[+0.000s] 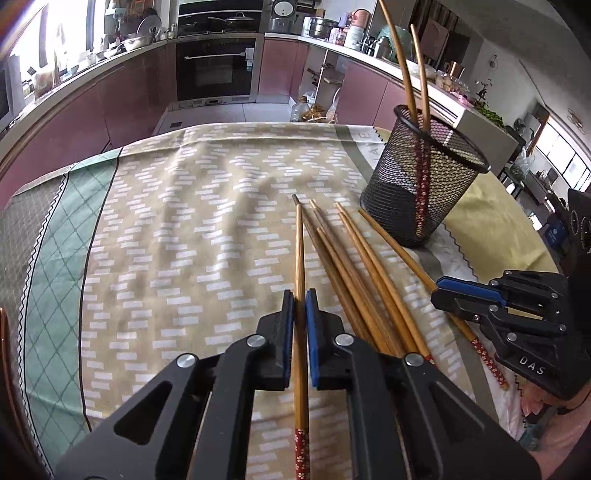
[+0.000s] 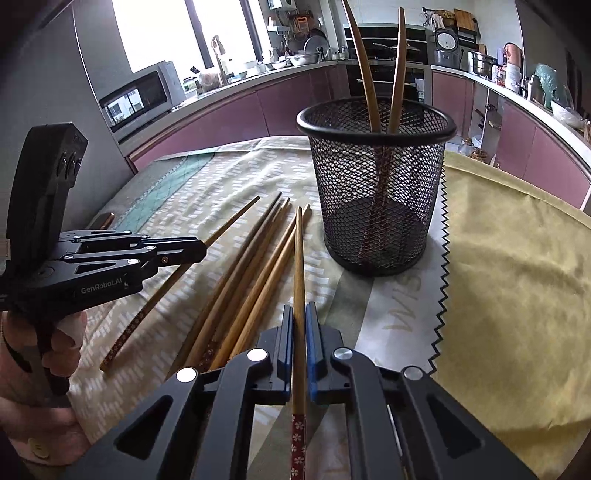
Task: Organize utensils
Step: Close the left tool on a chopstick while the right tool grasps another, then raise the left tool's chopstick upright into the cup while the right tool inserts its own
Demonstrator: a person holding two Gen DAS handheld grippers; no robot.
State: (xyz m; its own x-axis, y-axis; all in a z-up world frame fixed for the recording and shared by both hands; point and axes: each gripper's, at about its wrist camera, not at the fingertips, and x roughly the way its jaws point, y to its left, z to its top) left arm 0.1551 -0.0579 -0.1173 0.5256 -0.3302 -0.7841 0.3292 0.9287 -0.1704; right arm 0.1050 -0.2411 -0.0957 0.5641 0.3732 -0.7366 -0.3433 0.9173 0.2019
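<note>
Chopsticks are clamped one apiece by the left gripper [image 1: 300, 306] and right gripper [image 2: 300, 321], probably so both get dropped into the mesh holder [image 2: 376, 184], while spares [image 2: 236, 273] are left on the tablecloth [image 1: 166, 221].

This is a home kitchen. A built-in oven [image 1: 216, 68] sits at the upper middle of the left wrist view, set among mauve cabinets [image 1: 280, 66] under a pale countertop [image 1: 365, 61] that curves round the room. A rice cooker [image 1: 282, 14], pots and jars crowd the top. In the right wrist view a microwave [image 2: 142, 98] stands at upper left beside a bright window [image 2: 155, 31]. A patterned tablecloth [image 1: 166, 229] covers the table in the foreground.
</note>
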